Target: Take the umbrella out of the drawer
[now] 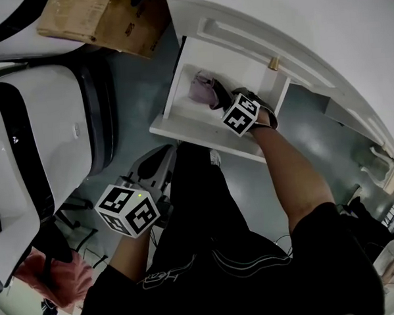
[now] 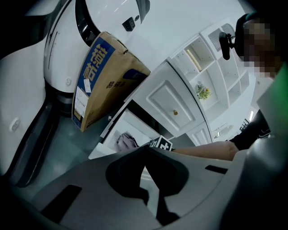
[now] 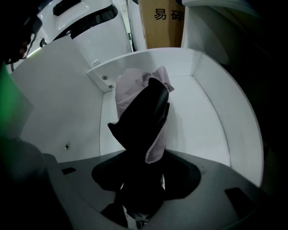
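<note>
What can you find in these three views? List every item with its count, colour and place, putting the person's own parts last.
drawer: one, white, pulled open from the cabinet
umbrella: one, lilac, folded, lying in the drawer
cabinet: one, white, behind the drawer
knob: one, brass, on the cabinet front
cardboard box: one, brown with blue print, on the floor beside the cabinet
large rounded casing: one, white with black trim, left of the drawer
right arm: one, bare, reaching to the drawer
right tongs: one, black, in the drawer at the umbrella; grip unclear
left tongs: one, black, held back from the drawer, closed, empty
</note>
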Demonstrator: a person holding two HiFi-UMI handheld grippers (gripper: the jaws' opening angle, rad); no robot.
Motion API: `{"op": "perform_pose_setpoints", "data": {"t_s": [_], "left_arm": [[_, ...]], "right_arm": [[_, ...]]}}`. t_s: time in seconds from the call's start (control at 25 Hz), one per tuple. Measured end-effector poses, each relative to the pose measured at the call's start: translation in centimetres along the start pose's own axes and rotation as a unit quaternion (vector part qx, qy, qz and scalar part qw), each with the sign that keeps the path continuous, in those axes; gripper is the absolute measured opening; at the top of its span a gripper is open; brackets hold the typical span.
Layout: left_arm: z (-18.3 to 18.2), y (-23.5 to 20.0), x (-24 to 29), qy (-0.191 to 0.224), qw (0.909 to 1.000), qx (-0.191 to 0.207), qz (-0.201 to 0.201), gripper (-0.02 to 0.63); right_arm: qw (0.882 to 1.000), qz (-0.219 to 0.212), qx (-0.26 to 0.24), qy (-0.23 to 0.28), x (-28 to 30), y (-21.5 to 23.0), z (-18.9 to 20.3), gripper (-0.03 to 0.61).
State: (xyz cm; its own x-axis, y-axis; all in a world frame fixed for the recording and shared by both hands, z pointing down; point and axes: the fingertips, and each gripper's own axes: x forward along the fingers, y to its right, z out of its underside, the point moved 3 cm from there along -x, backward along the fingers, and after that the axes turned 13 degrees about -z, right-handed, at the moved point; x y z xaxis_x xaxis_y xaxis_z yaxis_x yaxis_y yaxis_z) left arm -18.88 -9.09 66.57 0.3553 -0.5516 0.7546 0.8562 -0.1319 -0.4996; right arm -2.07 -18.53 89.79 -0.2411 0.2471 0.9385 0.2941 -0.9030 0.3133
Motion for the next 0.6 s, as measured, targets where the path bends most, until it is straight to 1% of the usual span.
{"op": "perform_pose_setpoints", "data": {"t_s": [0.16,0.24,0.48,0.6], "left_arm": [[-0.4,0.9,-1.5,0.022,0.9997,-0.014,-0.004,0.021],[-0.6,1.6,-2.2,0.024,0.9996,-0.014,-0.001,0.021],[-2.0,4.4,-5.8,0.036,0.9992,0.012,0.011,0.021],[-2.8,6.1,-8.0,0.048,0.9985,0.021,0.014,0.021]], "right_arm": [[0.999,-0.001,-0.03,-0.023,-1.5,-1.0,0.1,0.215],[0.999,0.0,-0.034,-0.02,-2.7,-1.2,-0.2,0.215],[0.999,0.004,-0.027,0.021,-8.6,-3.9,-1.5,0.215],[0.998,0.005,-0.009,0.054,-12.5,-6.1,-1.3,0.215]]}}
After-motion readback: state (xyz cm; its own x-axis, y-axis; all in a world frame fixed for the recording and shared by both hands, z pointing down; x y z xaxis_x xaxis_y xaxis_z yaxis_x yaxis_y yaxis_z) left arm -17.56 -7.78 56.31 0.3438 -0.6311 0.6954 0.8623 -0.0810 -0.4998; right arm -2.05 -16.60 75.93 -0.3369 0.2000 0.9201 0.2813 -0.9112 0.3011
